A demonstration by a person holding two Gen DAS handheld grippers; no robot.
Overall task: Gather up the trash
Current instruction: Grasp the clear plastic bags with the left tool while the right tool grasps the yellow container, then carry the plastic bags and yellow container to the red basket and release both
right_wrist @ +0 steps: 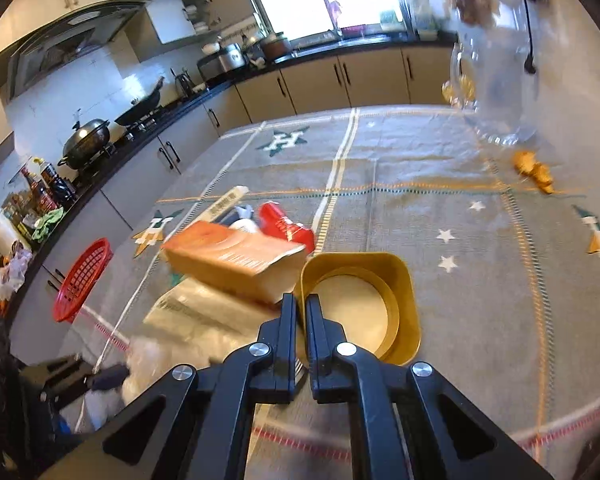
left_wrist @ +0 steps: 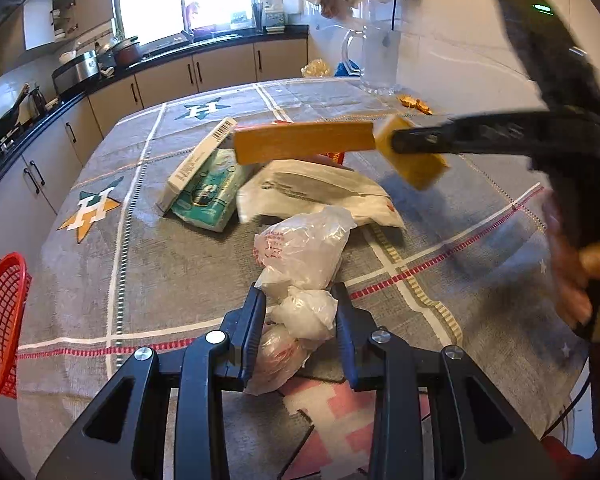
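My left gripper is low in the left wrist view, shut on a crumpled clear plastic bag that bulges between and above its fingers. The same bag shows as a white blur at the lower left of the right wrist view. My right gripper is shut on the rim of an orange-yellow carton box, pinching the wall of its open end. From the left wrist view, that box hangs tilted above the table, and the right gripper reaches in from the right.
On the grey star-patterned cloth lie a white flat pouch, a green tissue pack, a white barcoded box and a red packet. A red basket hangs off the left edge. A glass pitcher and yellow scraps stand far right.
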